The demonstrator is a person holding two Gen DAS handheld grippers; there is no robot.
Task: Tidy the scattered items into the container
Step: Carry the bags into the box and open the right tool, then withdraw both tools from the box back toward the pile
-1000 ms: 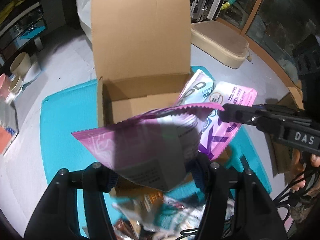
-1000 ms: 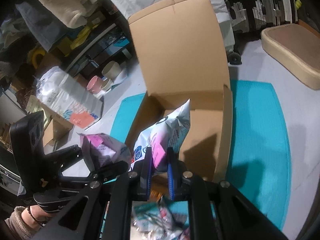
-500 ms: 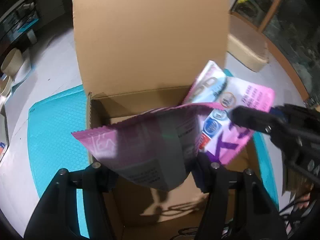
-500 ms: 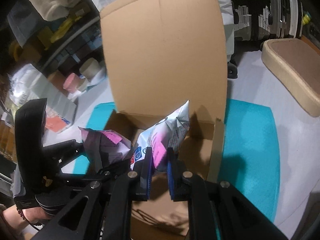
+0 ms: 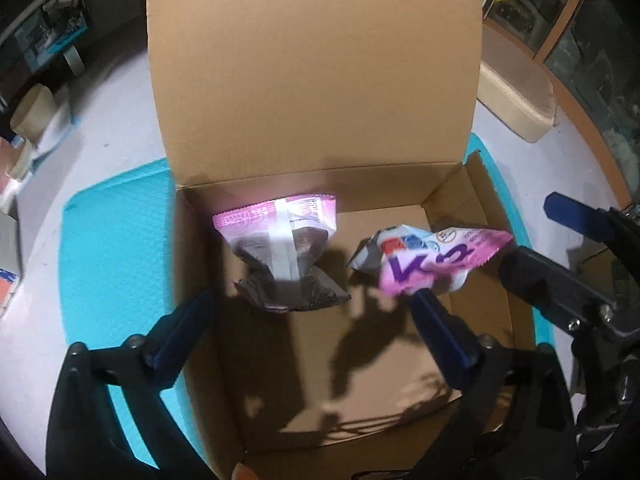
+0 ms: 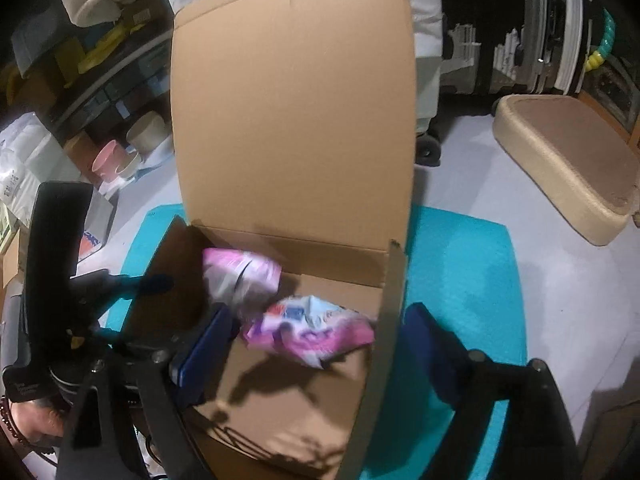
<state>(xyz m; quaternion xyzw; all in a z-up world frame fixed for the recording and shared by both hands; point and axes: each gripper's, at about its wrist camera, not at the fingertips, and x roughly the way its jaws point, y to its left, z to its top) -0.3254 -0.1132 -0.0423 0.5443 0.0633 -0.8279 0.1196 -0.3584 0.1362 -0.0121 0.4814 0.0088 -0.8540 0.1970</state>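
An open cardboard box stands on a teal mat, its lid upright at the back. Two pink snack packets are inside it, blurred: one with its back seam showing, one printed "K2". My left gripper is open and empty above the box. My right gripper is open and empty above the box too; it shows at the right of the left wrist view. The left gripper shows at the left of the right wrist view.
The teal mat lies on a pale grey floor. A beige cushion lies at the back right. Cups and white bags stand at the left before cluttered shelves.
Both grippers moved forward over the box and opened. Both pink packets left the fingers and dropped into the box.
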